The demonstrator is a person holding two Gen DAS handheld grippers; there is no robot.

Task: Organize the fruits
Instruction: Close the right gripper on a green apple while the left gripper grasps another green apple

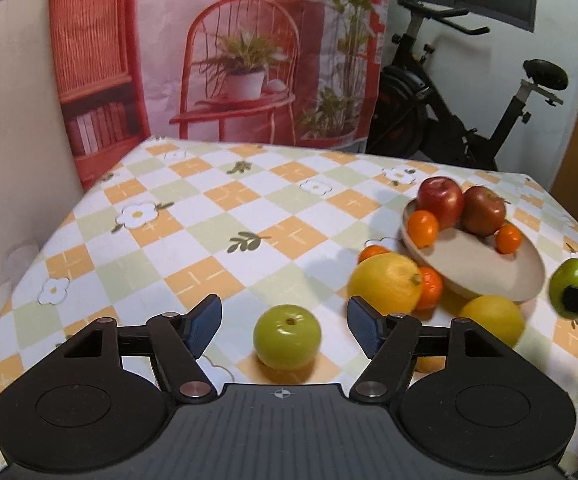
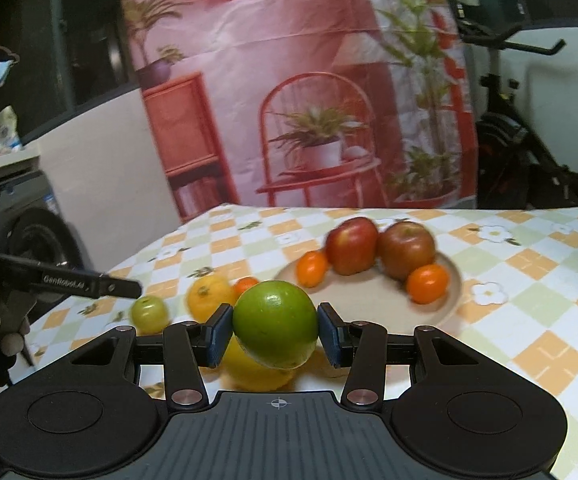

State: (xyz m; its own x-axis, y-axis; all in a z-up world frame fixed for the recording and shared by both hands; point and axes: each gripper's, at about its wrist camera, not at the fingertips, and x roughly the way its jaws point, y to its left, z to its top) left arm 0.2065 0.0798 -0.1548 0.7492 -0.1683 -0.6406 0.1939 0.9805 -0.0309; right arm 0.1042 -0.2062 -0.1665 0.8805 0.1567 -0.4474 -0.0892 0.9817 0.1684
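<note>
Soft, even indoor light falls on the checked tablecloth, where fruit casts faint shadows. Motion blur smears the plate and red apples in the right wrist view; the left view is sharper. Fisheye distortion bends both frames' edges, corners darkening.

Behind the tabletop with its orange, green and white chequered flower-print cloth I see a hanging pink printed fabric backdrop showing a red chair and potted plants. To its right a black exercise bike stands near a white wall. On the left is a plain cream panel.
</note>
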